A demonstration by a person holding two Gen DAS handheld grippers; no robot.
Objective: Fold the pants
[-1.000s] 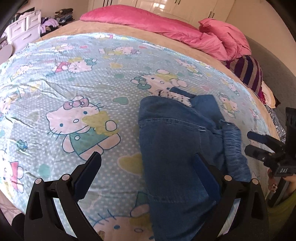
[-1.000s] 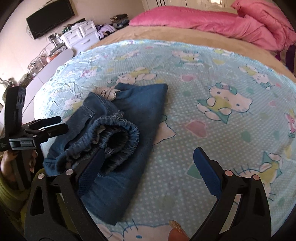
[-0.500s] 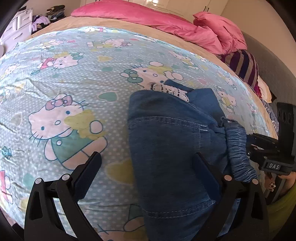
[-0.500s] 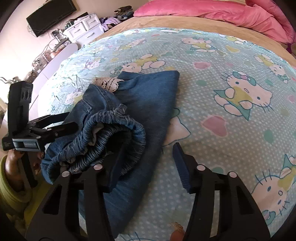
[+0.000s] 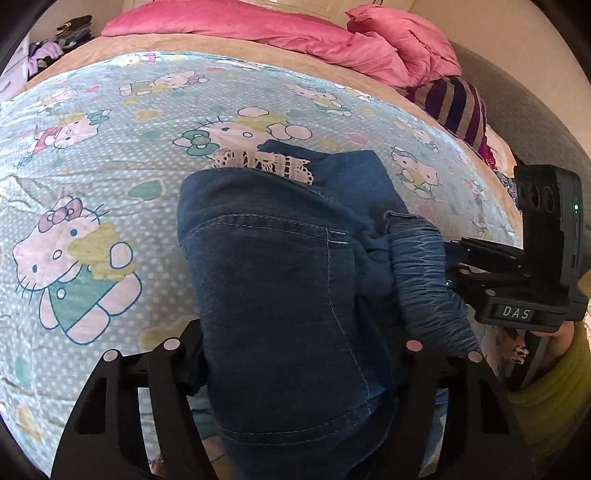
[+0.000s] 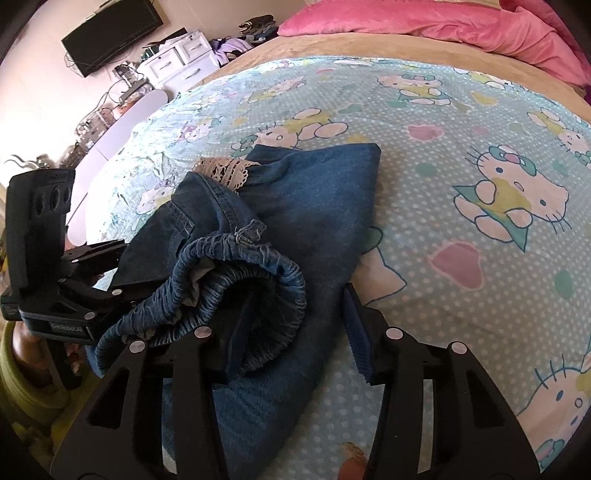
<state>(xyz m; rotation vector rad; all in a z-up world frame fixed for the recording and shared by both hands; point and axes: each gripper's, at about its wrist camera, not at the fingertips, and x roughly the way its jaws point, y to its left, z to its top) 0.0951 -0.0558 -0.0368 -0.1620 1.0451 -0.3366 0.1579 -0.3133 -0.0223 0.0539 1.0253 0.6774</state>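
Note:
Blue denim pants point(image 5: 280, 280) with a white lace trim point(image 5: 266, 162) lie partly folded on the Hello Kitty sheet point(image 5: 92, 184). My left gripper point(image 5: 295, 350) has closed in on the pants' near fold, and the denim fills the space between its fingers. In the right wrist view the pants point(image 6: 314, 206) bunch at the elastic waistband point(image 6: 258, 280). My right gripper point(image 6: 295, 325) has its jaws around the waistband and the denim layer beside it, partly closed. Each gripper shows in the other's view: the right one point(image 5: 491, 273), the left one point(image 6: 74, 280).
Pink duvet and pillows point(image 5: 295, 33) lie at the head of the bed, with a striped cushion point(image 5: 454, 107) at the right edge. A white dresser point(image 6: 177, 59) and a wall TV point(image 6: 110, 33) stand beyond the bed's left side.
Both grippers have moved forward onto the pants and narrowed. The left now straddles the denim fold; the right has gone from wide open to closing around the waistband.

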